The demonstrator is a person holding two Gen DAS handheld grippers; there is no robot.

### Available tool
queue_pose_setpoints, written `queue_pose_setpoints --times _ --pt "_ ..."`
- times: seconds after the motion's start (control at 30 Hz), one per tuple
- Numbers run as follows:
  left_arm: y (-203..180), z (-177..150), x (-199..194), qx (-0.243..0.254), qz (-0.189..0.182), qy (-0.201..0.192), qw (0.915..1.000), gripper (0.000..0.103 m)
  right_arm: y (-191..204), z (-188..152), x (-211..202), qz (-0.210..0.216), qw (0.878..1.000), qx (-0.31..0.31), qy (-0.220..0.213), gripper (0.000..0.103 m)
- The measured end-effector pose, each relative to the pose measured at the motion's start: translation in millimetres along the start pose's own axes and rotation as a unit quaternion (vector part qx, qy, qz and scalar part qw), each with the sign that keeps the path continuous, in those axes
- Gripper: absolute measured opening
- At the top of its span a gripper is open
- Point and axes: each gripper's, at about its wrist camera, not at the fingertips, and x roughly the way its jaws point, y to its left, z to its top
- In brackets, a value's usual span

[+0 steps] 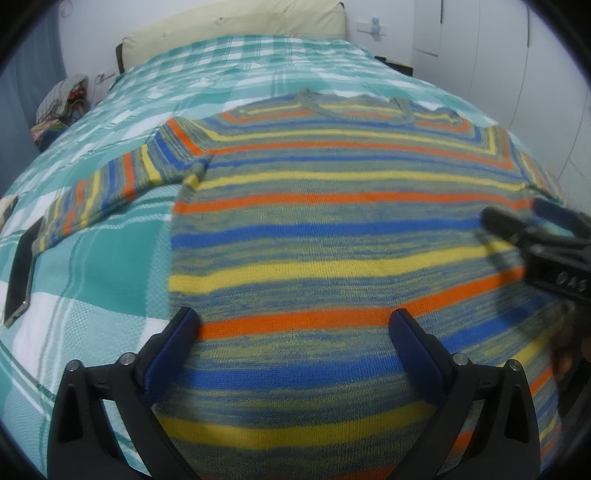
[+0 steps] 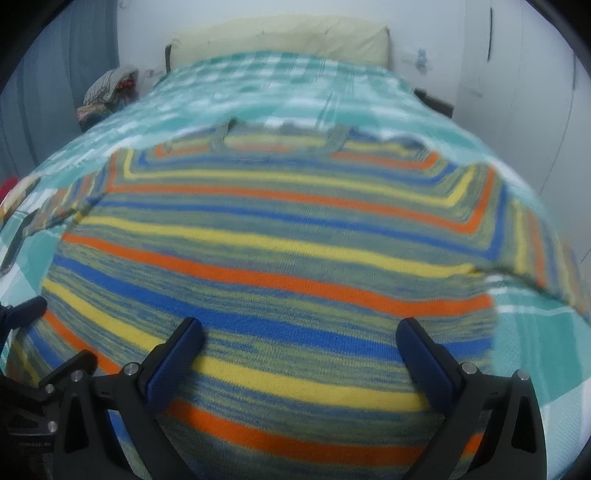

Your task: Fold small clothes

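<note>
A striped knit sweater in blue, yellow, orange and grey-green lies flat on the bed, neck toward the headboard. Its left sleeve stretches out to the left. My left gripper is open, hovering over the sweater's lower left body. My right gripper is open over the lower right body of the sweater. The right gripper also shows at the right edge of the left wrist view, close above the sweater. The right sleeve runs off to the right.
The bed has a teal and white checked cover and a cream headboard cushion. A dark phone lies by the left sleeve's cuff. A pile of clothes sits beside the bed at far left. White wardrobe doors stand at right.
</note>
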Motion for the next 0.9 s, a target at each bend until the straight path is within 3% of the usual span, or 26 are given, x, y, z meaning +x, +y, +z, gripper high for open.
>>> queue_pose_setpoints --times 0.17,0.27,0.47,0.63,0.9 --pt "1.7 18.2 -45.7 -0.001 0.034 -0.069 0.9970 0.103 -5.5 14.7 -50.0 -0.047 0.997 0.002 -0.058 0.103" --pt "4.4 24.6 -61.1 -0.008 0.041 -0.089 0.9952 0.103 -5.7 21.3 -74.4 -0.075 0.993 -0.004 -0.088 0.103" --pt "15.9 28.6 -65.0 -0.023 0.025 -0.071 0.9969 0.103 7.1 23.8 -91.9 -0.079 0.992 -0.010 -0.096 0.103" --pt "19.8 29.6 -55.4 -0.031 0.018 -0.048 0.9982 0.103 17.0 21.8 -87.3 -0.092 0.993 -0.019 -0.075 0.103" --pt "18.6 23.8 -56.8 -0.030 0.029 -0.044 0.9982 0.103 16.5 16.7 -81.5 -0.107 0.992 -0.021 -0.065 0.103"
